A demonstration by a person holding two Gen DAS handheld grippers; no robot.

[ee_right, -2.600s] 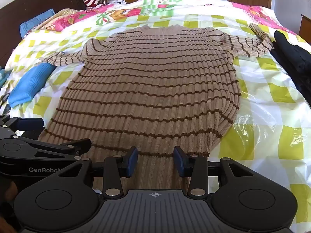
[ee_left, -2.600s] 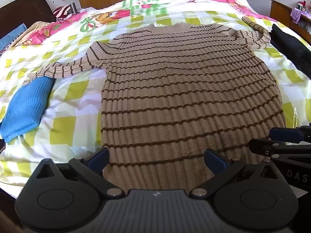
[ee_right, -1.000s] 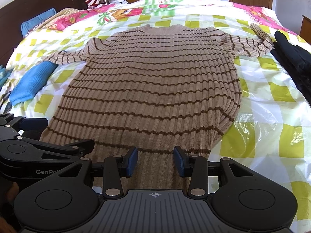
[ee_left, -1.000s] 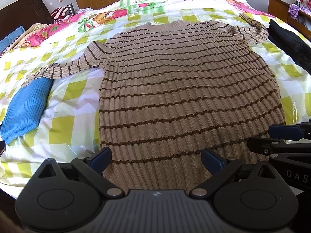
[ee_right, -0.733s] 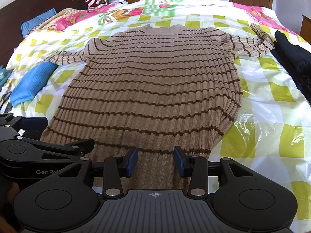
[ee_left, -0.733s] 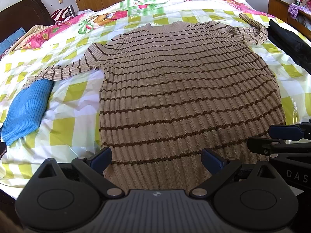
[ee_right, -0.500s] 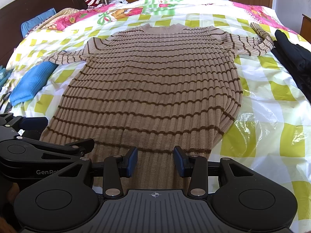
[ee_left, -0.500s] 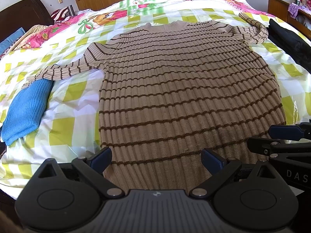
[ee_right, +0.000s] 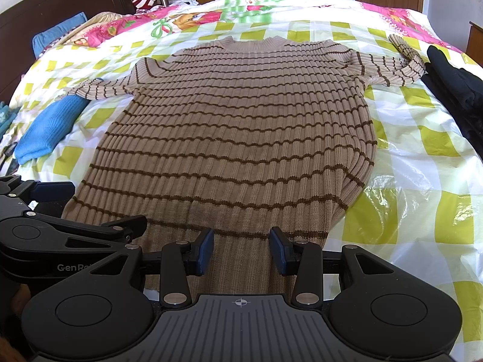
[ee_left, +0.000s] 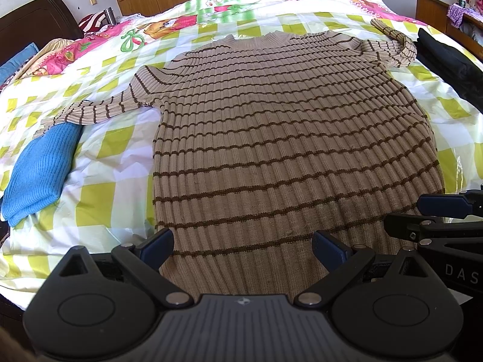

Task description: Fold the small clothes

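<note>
Both grippers hang over the bed's near edge above the sweater's hem, the left gripper (ee_left: pixel 243 246) gaping wide, the right gripper (ee_right: pixel 241 249) about half open, neither holding anything. The sweater (ee_left: pixel 280 138) lies flat mid-bed (ee_right: pixel 422 181), sleeves spread toward the sides, ready for a first fold, I'd say

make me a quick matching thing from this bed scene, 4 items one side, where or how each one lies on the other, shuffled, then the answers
Things:
1. striped sweater
2. blue knit
3. black garment
4. sweater's right sleeve

Places or states:
A. folded, at the left edge of the bed
B. bent back on itself, cuff pointing away
C. spread flat in the middle, hem nearest the grippers
D. piled at the right edge of the bed

Pairs: 1-C, 2-A, 3-D, 4-B
</note>
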